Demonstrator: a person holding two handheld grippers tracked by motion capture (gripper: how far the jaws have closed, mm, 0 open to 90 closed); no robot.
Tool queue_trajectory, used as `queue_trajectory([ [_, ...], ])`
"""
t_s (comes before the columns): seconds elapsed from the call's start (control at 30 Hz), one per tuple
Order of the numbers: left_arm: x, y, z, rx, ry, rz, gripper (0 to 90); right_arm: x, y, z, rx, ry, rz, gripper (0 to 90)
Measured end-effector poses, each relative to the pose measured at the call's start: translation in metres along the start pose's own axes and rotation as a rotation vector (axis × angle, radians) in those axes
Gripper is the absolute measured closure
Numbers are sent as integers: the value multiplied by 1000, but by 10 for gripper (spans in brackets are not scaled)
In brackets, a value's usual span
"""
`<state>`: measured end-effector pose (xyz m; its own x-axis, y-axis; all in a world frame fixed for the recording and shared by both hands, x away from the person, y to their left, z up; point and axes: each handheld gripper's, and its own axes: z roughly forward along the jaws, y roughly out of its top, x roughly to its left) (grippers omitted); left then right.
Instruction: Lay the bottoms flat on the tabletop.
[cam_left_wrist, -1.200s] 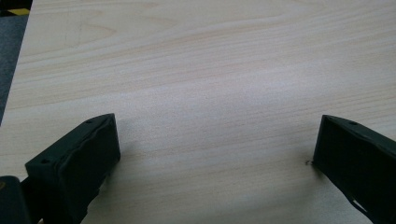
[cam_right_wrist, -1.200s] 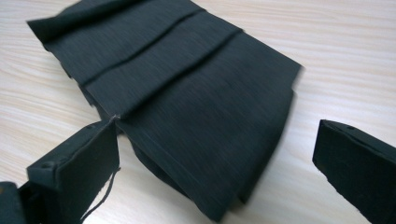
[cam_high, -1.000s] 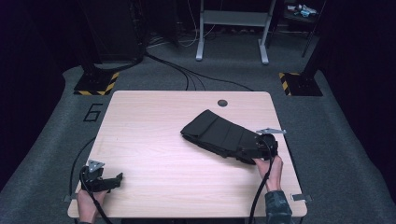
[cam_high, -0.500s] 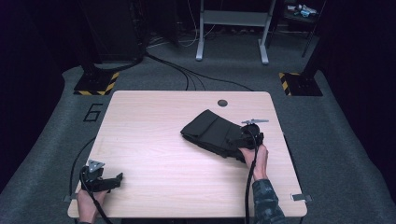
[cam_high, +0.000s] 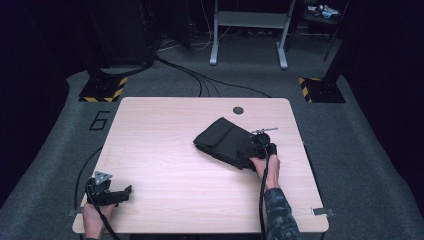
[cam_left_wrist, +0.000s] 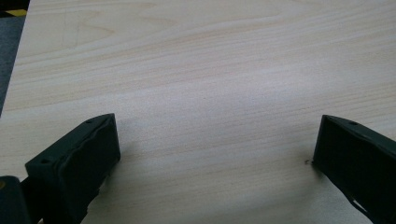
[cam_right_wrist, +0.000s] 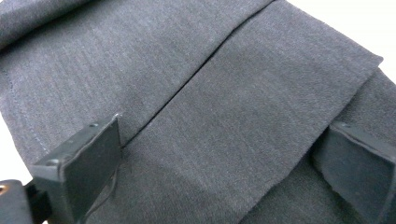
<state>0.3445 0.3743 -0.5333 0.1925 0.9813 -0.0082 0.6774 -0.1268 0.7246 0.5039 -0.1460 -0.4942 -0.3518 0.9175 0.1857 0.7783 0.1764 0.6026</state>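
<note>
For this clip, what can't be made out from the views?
- High view: right tongs merge with the dark cloth; their opening is unreadable there.
- Right gripper view: cloth is cut off by the edges; garment type unclear.
- High view: whether left tongs touch the table is too small to tell.

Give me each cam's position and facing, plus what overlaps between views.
High view: fixed above the person's side, looking forward and down on the light wooden table; forearms, left gripper and right gripper show.
Left gripper view: rides the left gripper, looking along its wide-apart jaws at bare tabletop.
Right gripper view: rides the right gripper, jaws apart over the folded dark grey cloth.
Shared: high and right gripper views both show the cloth; high and left share the tabletop.
</note>
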Motion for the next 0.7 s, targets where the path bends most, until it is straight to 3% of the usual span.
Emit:
queue_trajectory([
  [0.7,0,0,0,1,0,0,2,15,-12,-2,23,66,-96,32],
])
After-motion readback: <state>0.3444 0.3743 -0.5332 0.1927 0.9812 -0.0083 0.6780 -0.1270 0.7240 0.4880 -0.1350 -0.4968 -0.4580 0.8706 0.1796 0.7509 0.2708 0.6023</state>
